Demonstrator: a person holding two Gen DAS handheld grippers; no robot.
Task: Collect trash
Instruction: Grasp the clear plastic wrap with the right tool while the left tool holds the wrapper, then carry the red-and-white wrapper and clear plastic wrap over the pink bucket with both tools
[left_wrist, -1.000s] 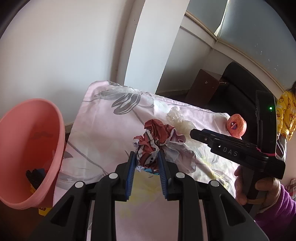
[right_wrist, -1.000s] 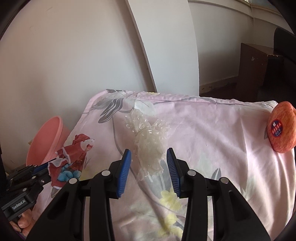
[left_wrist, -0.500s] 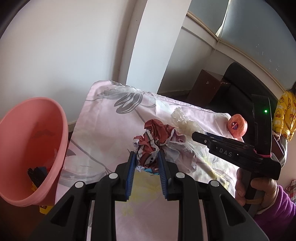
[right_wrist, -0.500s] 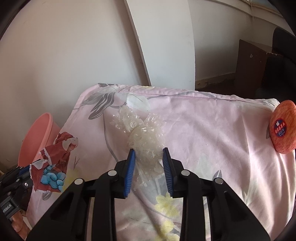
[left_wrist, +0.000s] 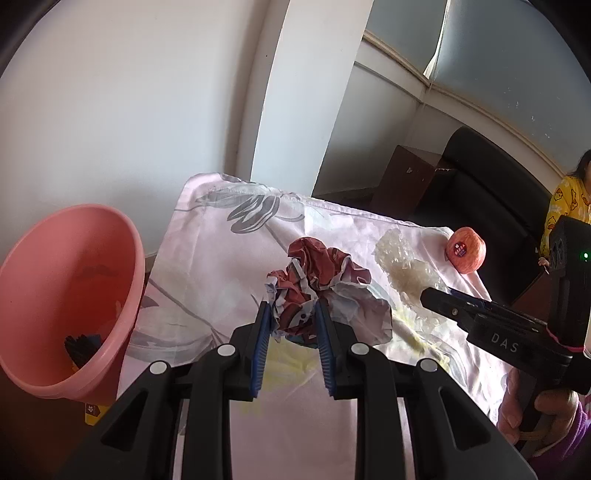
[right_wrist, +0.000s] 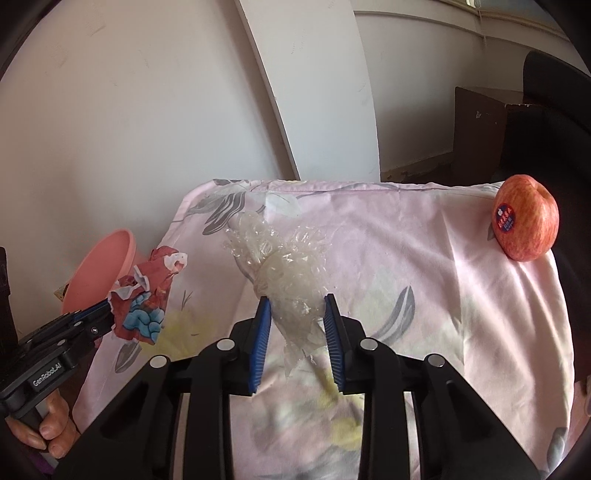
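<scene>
A crumpled red and white paper wrapper (left_wrist: 317, 280) is pinched between the blue pads of my left gripper (left_wrist: 291, 317), just above the pink floral cloth (left_wrist: 229, 258). The right wrist view shows that left gripper (right_wrist: 105, 314) from the side, holding the same paper wrapper (right_wrist: 147, 299). My right gripper (right_wrist: 297, 306) is shut on a wad of clear plastic wrap (right_wrist: 280, 266), whose far end trails on the cloth (right_wrist: 406, 258). From the left wrist view the right gripper (left_wrist: 436, 295) sits at the near end of the plastic wrap (left_wrist: 406, 269).
A pink basin (left_wrist: 74, 280) with dark items inside stands off the table's left edge, also seen as the basin (right_wrist: 107, 258). A red apple (right_wrist: 526, 221) with a sticker rests at the far right corner. Beyond are a brown cabinet (left_wrist: 410, 177), a dark sofa, and a person in yellow (left_wrist: 569, 206).
The right gripper's jaws closed onto the plastic wrap and the hand shifted, drawing the wad with it. The left gripper kept its hold on the paper and barely moved.
</scene>
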